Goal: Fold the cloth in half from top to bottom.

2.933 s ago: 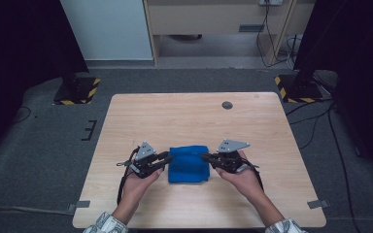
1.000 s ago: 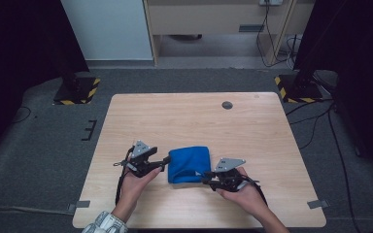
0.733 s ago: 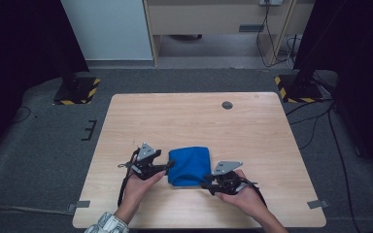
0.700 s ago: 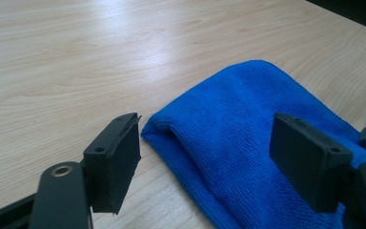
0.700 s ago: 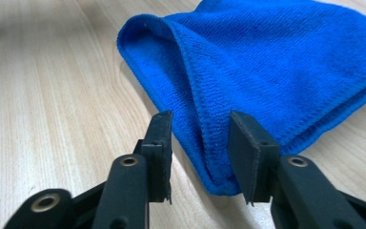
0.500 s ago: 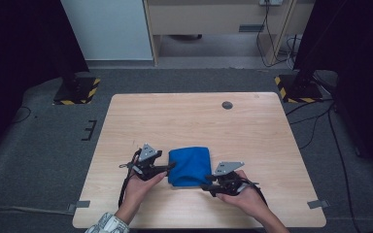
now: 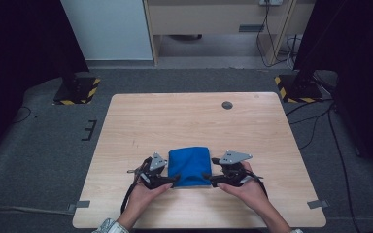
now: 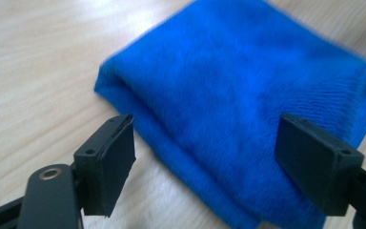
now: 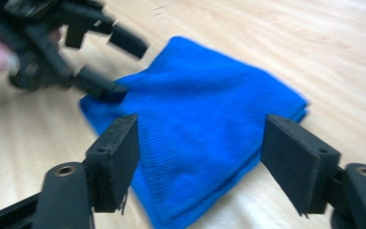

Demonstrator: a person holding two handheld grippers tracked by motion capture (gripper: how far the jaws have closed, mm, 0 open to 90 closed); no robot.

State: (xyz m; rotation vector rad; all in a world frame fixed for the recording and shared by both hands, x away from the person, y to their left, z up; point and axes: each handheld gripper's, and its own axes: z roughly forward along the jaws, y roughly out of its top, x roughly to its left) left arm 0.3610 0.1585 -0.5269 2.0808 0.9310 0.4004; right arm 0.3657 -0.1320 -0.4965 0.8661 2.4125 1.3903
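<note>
A folded blue cloth (image 7: 189,165) is lying flat on the wooden surface (image 7: 184,116), in the lower middle of the high view, squarish and neatly stacked in layers. The left gripper (image 7: 174,180) is sitting at the cloth's lower left corner, and the right gripper (image 7: 207,178) is sitting at its lower right corner, each held by a hand coming in from the bottom of the frame.

In the left gripper view, the cloth (image 8: 248,119) is filling the centre and right of the frame, and the jaws are standing wide apart on either side of its near edge, not pressing on it. They have just been opening.

In the right gripper view, the cloth (image 9: 195,129) is lying between the spread jaws, which have also just been opening and are released from the fabric. In that view's upper left, the left gripper (image 9: 105,64) is touching the cloth's far corner, blurred.

A small dark round disc (image 7: 227,105) is sitting near the surface's upper right, well apart from the cloth.
</note>
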